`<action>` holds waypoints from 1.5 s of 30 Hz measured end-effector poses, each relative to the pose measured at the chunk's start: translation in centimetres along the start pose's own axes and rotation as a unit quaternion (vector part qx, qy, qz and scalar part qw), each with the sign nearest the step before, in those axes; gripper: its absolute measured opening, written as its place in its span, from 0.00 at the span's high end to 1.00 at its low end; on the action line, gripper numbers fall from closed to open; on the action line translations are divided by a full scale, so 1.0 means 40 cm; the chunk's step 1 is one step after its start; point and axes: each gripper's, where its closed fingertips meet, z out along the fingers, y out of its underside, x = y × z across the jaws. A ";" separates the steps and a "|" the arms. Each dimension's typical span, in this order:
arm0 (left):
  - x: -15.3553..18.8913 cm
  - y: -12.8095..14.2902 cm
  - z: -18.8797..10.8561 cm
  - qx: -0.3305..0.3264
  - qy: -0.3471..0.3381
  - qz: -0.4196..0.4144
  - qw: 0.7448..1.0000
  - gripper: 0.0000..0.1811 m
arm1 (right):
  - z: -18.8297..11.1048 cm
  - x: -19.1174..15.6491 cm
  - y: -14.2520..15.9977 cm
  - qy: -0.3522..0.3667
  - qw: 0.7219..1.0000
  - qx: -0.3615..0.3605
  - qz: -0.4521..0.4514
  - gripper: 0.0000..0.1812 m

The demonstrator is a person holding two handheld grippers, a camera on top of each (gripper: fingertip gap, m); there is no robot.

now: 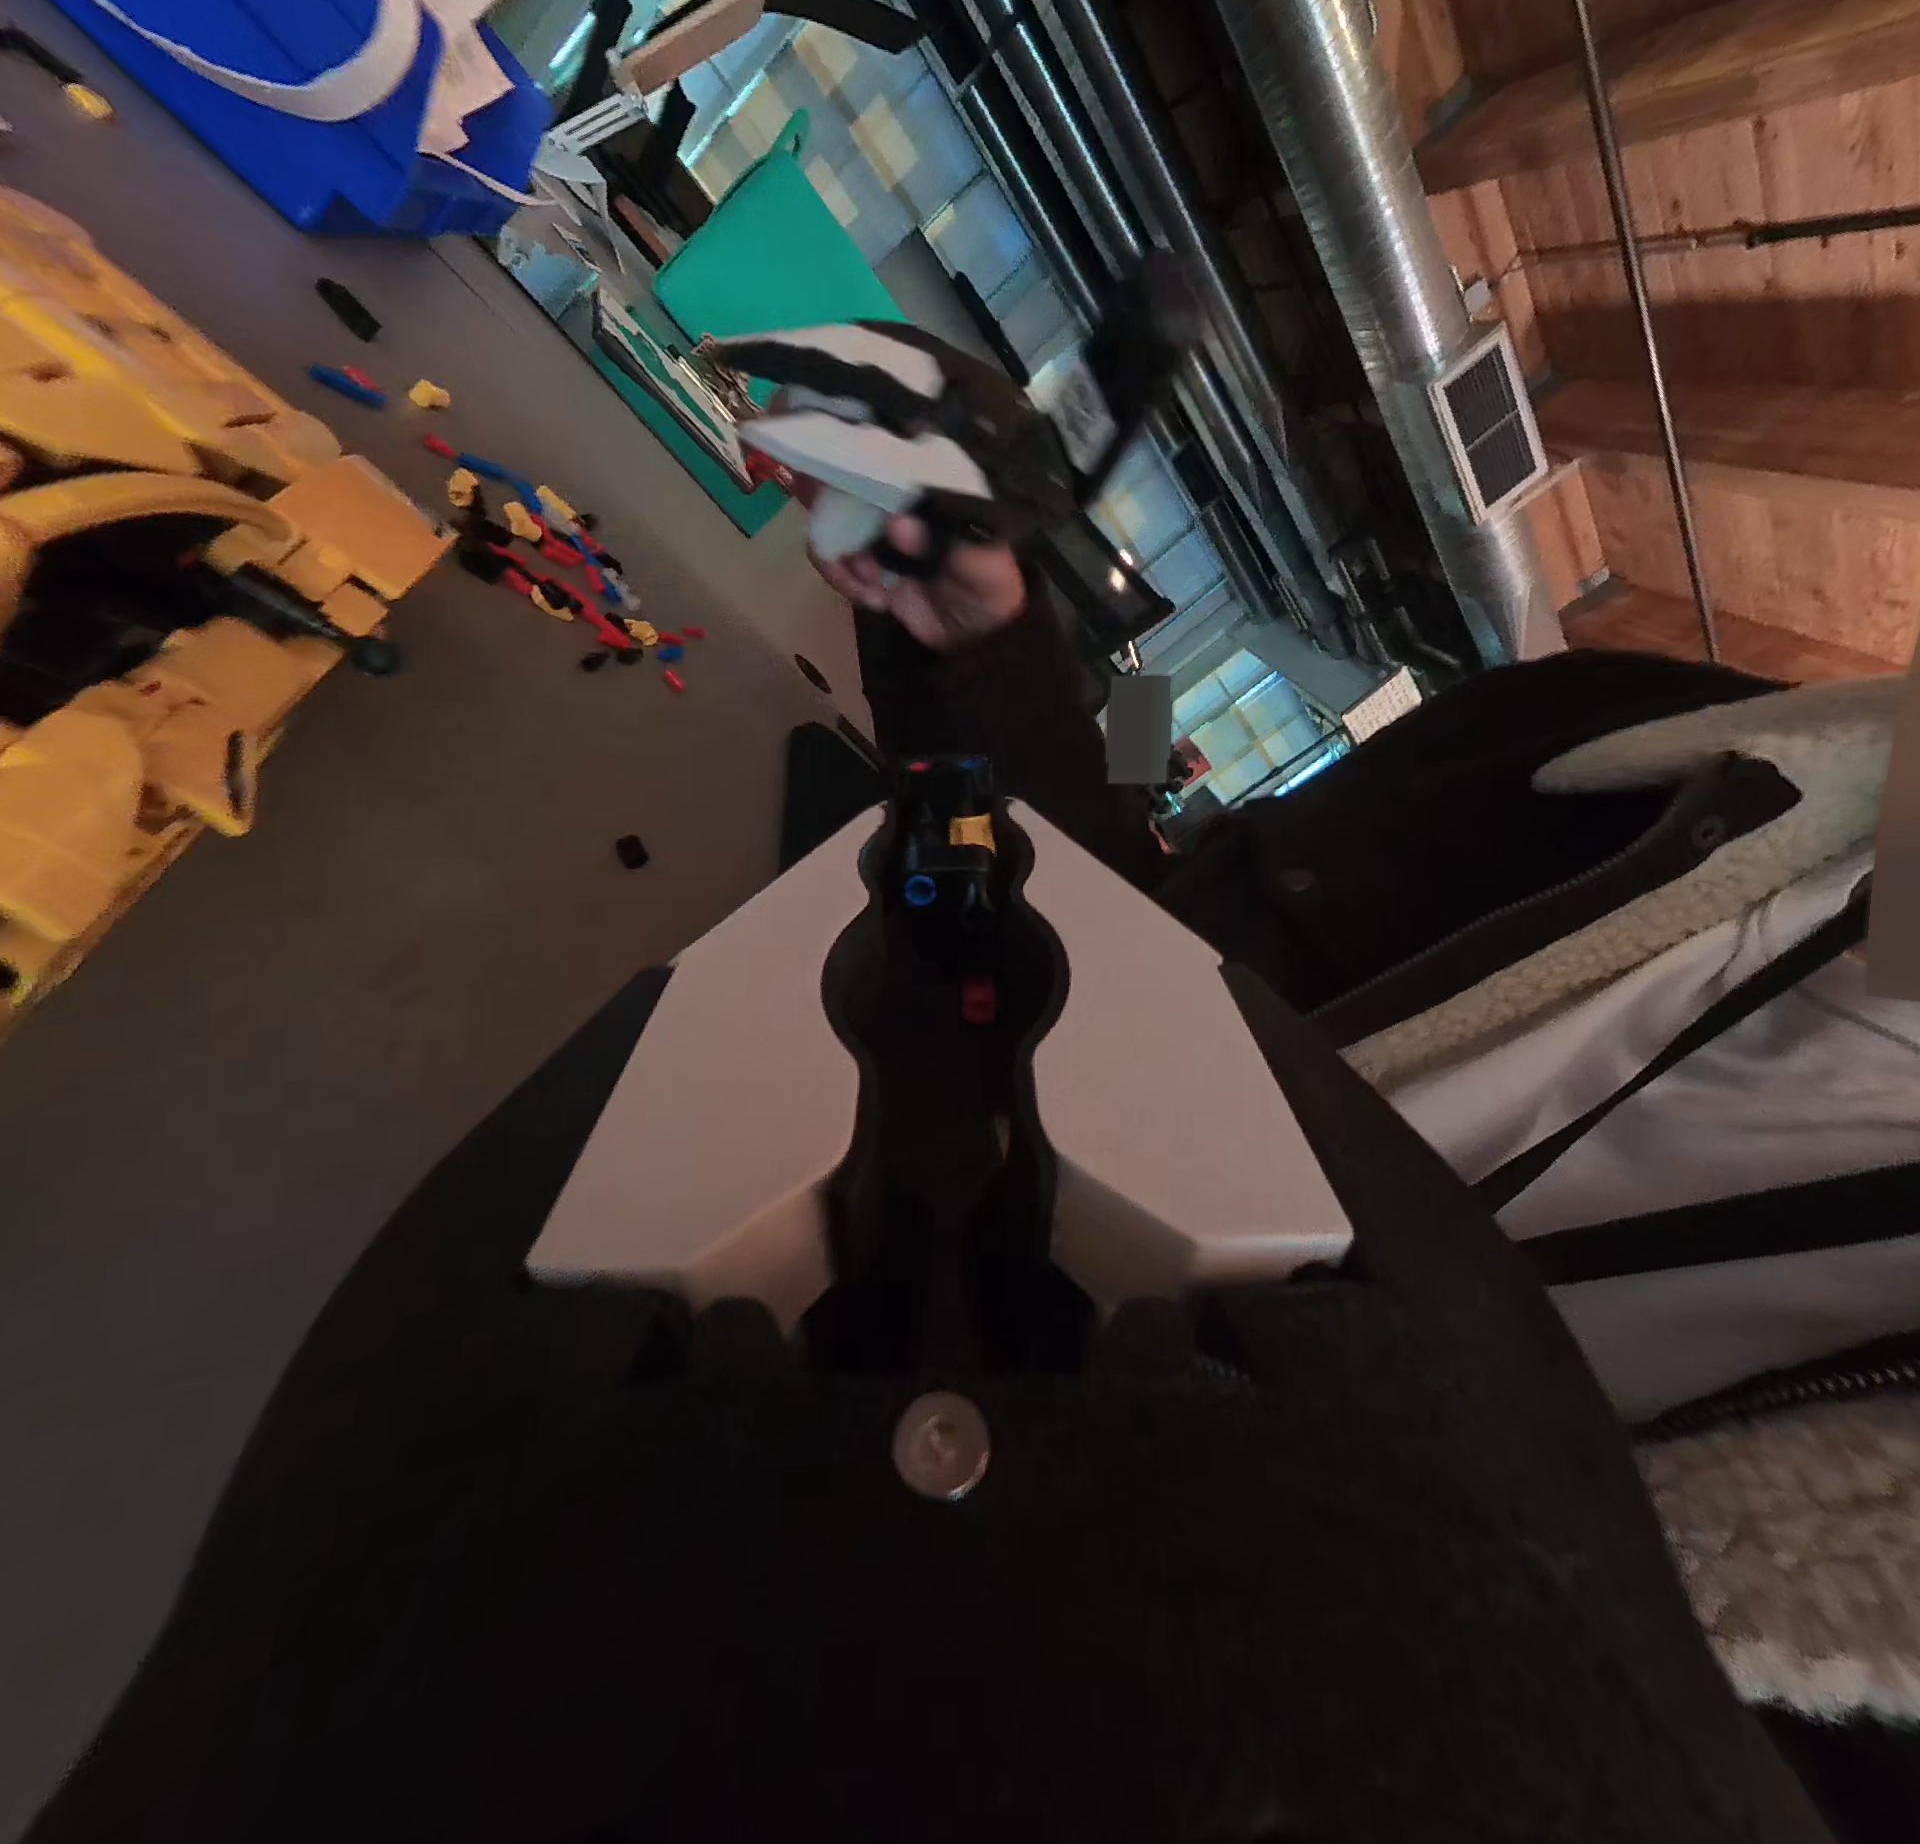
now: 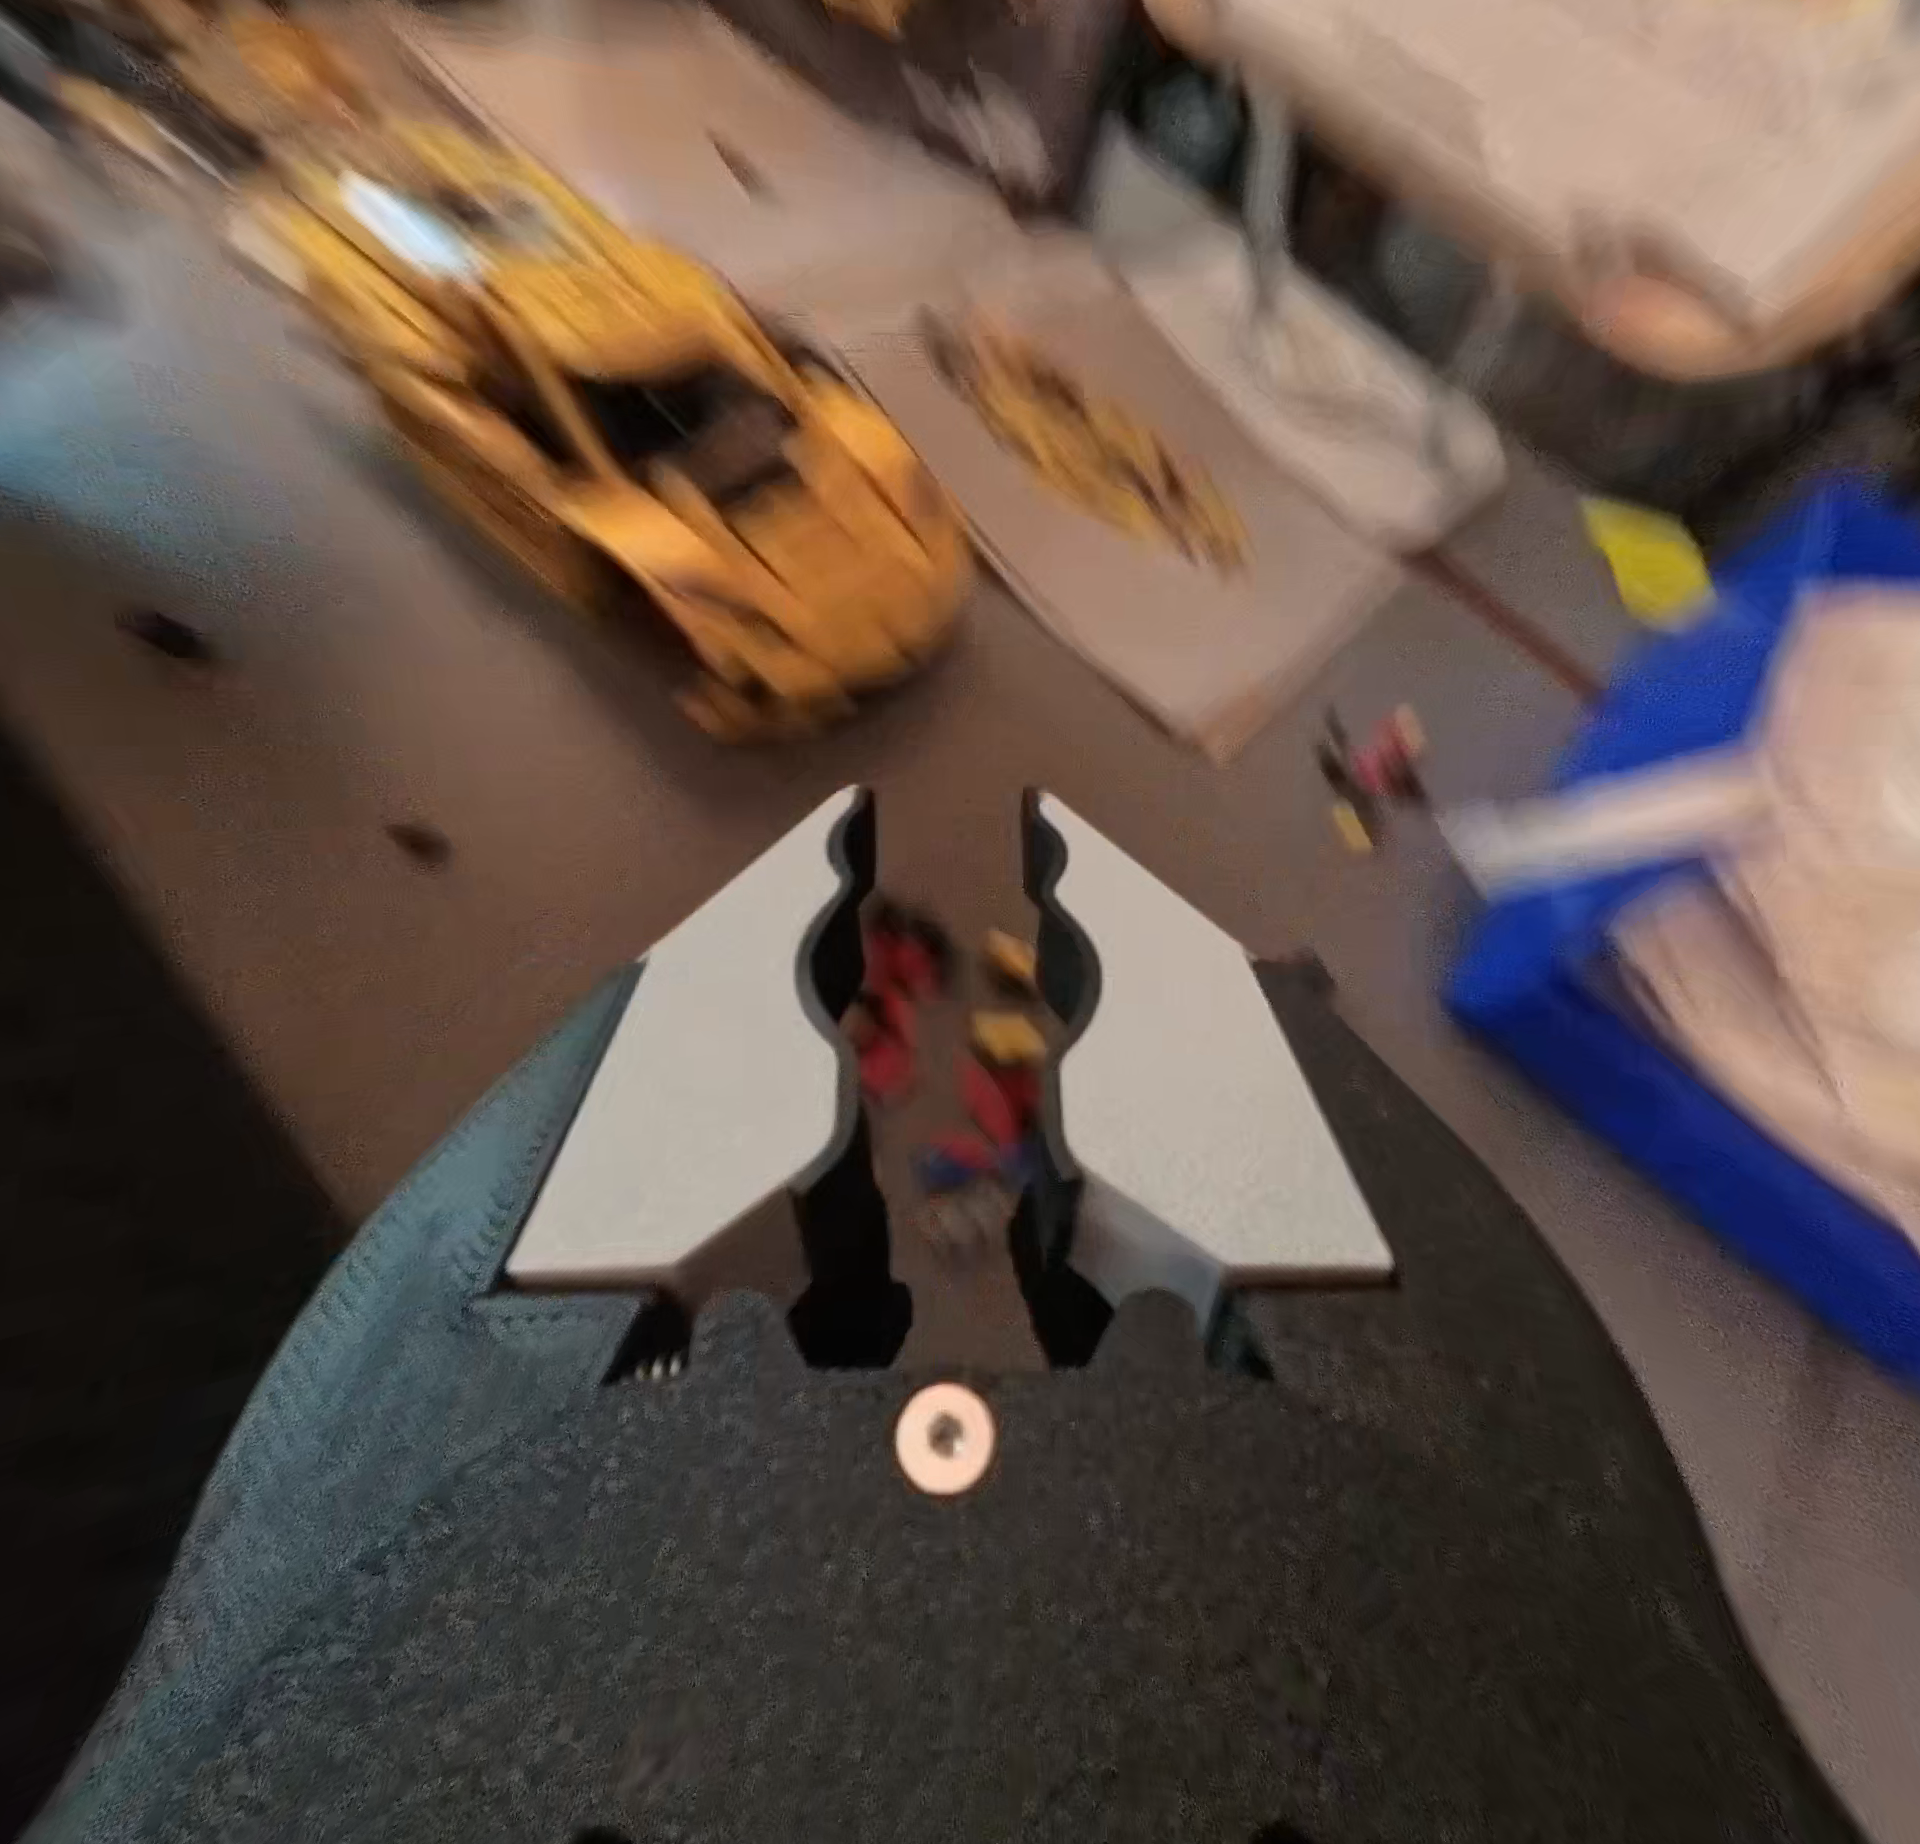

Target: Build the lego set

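Gripping black lego subassembly (image 1: 943, 859), left gripper (image 1: 943, 828), right gripper (image 2: 948, 838) parted

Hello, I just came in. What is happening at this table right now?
A person is building a lego set with two handheld grippers. The left gripper is shut on a small black assembly with blue, red and yellow pieces, held up off the table. The right gripper is open and empty above the loose pieces. The yellow lego car sits on the grey table, though this view is blurred.
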 end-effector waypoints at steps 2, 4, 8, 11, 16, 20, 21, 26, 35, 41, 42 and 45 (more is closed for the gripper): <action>0.008 0.012 0.011 -0.015 -0.002 0.020 1.000 0.91 | -0.003 0.129 0.137 0.029 0.993 -0.108 0.024 0.84; 0.002 0.024 0.021 -0.030 -0.015 0.031 0.999 0.91 | 0.021 0.214 0.200 0.045 0.984 -0.146 0.096 0.84; 0.000 0.020 0.018 -0.023 -0.014 0.025 0.999 0.92 | 0.110 0.249 0.208 0.021 0.952 -0.144 0.268 0.84; 0.000 0.010 0.010 -0.009 -0.008 0.013 1.000 0.92 | 0.148 0.272 0.239 0.069 0.942 -0.182 0.272 0.84; 0.005 0.009 0.009 -0.008 -0.005 0.018 1.000 0.92 | 0.183 0.274 0.270 0.089 0.933 -0.217 0.272 0.83; 0.007 0.014 0.012 -0.013 -0.002 0.019 1.000 0.91 | 0.192 0.302 0.277 0.109 0.931 -0.215 0.274 0.87; 0.006 0.012 0.011 -0.012 -0.002 0.019 1.000 0.92 | 0.192 0.307 0.279 0.112 0.931 -0.218 0.271 0.90; -0.015 -0.027 -0.015 0.034 -0.027 0.020 0.999 0.91 | 0.187 0.287 0.258 0.067 0.934 -0.221 0.271 0.97; -0.012 -0.126 -0.101 0.161 -0.042 0.047 0.985 0.92 | 0.122 -0.242 -0.328 -0.409 0.780 0.215 0.423 0.97; -0.005 -0.123 -0.099 0.155 -0.054 0.071 0.984 0.91 | 0.182 -0.409 -0.360 -0.439 0.759 0.231 0.422 0.97; -0.005 -0.124 -0.100 0.157 -0.055 0.072 0.984 0.91 | 0.185 -0.425 -0.361 -0.442 0.764 0.225 0.413 0.97; -0.005 -0.126 -0.102 0.160 -0.056 0.072 0.983 0.91 | 0.192 -0.445 -0.359 -0.427 0.793 0.216 0.377 0.97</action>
